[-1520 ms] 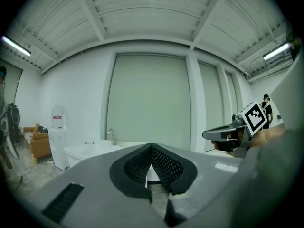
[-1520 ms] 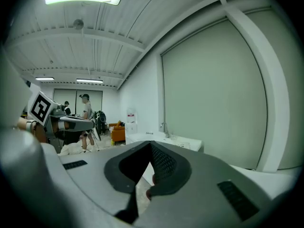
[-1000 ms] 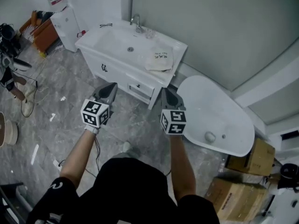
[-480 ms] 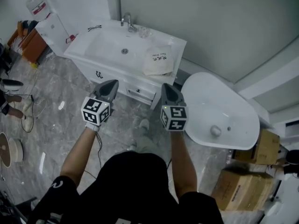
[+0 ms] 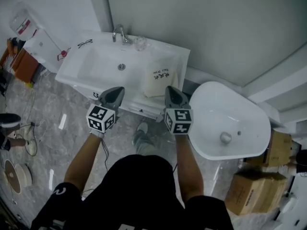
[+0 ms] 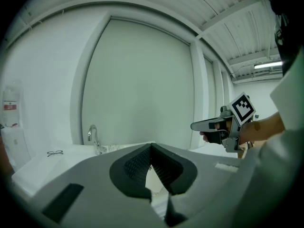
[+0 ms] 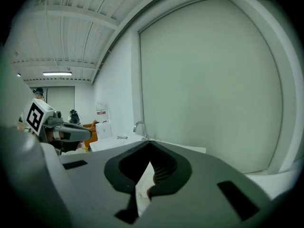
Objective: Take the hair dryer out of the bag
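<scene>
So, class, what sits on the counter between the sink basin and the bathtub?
The white bag with dark print lies there, right of the sink basin and left of the bathtub, as the head view shows.

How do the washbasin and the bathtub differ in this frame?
The washbasin is rectangular; the bathtub is a rounded oval. The washbasin has a faucet at its back edge and a white bag sitting on its right side; the bathtub holds nothing but its drain. Both are white and stand by the wall.
</scene>
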### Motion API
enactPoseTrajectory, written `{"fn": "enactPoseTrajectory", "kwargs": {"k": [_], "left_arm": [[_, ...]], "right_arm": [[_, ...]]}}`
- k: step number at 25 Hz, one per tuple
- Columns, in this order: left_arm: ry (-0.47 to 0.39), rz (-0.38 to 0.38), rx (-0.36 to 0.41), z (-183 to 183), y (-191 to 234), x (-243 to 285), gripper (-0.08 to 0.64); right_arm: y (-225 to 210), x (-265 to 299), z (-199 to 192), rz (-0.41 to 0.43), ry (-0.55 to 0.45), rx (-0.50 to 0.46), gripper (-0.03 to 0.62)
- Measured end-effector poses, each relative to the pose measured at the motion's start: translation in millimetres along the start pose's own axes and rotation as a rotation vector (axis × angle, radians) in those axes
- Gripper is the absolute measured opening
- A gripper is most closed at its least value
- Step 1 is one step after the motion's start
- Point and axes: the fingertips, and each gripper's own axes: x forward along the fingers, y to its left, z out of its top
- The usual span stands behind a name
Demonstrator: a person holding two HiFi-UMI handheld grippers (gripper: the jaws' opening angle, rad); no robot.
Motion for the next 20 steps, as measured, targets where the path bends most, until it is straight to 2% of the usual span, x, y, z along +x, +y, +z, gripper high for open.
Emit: {"fn": "enactPoseTrajectory", "kwargs": {"k": [10, 14, 20], "left_arm": [[0.031, -0.115, 0.021, 28, 70, 129, -0.006], [0.04, -0.149, 0.025, 27, 82, 157, -0.006], [0.055, -0.195, 0.025, 20, 82, 177, -0.006]], "right_arm": [[-69, 114, 20, -0.095, 0.009, 0.072, -0.009], [-83, 138, 19, -0.119, 0.013, 0.085, -0.009], [-93, 143, 18, -0.143, 0.015, 0.089, -0.009]]}}
